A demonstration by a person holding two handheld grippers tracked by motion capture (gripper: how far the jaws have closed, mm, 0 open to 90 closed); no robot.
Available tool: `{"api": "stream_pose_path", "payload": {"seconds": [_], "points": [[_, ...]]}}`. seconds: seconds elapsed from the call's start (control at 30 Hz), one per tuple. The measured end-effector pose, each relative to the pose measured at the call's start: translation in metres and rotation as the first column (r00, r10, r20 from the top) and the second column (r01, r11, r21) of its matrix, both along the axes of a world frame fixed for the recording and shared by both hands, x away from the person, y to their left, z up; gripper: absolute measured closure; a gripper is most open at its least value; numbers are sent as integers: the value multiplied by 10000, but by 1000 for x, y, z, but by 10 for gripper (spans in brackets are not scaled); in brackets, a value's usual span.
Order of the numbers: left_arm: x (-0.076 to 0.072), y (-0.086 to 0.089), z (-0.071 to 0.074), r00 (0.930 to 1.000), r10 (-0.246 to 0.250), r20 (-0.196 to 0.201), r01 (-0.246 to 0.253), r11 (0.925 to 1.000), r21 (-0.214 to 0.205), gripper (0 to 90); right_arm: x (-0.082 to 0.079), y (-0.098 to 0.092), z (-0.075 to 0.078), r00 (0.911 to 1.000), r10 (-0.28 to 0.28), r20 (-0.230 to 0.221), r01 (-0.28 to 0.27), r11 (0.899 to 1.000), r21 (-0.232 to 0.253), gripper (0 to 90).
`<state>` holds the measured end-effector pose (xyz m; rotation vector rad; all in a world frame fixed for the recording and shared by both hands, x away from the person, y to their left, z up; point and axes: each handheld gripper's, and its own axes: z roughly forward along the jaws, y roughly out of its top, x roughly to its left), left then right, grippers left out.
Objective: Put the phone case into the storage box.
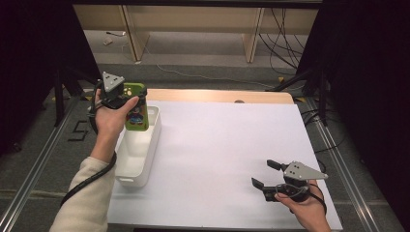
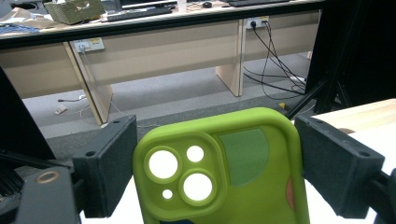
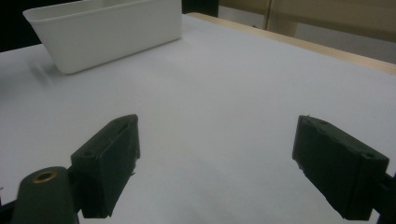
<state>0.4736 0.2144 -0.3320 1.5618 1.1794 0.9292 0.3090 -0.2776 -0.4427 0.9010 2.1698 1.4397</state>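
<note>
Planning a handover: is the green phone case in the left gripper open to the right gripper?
Probably yes: the green phone case is held above the white bin, its near face exposed, and the right gripper stands open across bare table.

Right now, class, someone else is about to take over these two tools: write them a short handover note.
Left tool: shut on the green phone case, held upright above the far end of the white bin.
Right tool: open, holding nothing, low over the white table near its right front corner.
Done: case picked up and brought over the bin.
Left: probably lower the case into the bin and let go.
</note>
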Motion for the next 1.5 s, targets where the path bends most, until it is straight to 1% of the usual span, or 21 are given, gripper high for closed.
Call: {"api": "stream_pose_path", "payload": {"seconds": [0.6, 1.03, 1.5], "points": [[4, -1, -6, 9999, -114, -37, 114, 9999, 96, 160, 0, 0, 0, 10000, 0, 8, 0, 10000, 4, 159], [9, -3, -7, 9997, -215, -85, 216, 9997, 149, 159, 1, 0, 0, 10000, 12, -11, -12, 10000, -19, 159], [14, -3, -11, 9995, -246, -181, 247, 9997, 64, 159, 1, 0, 0, 10000, -8, -25, 7, 10000, -39, 159]]}}
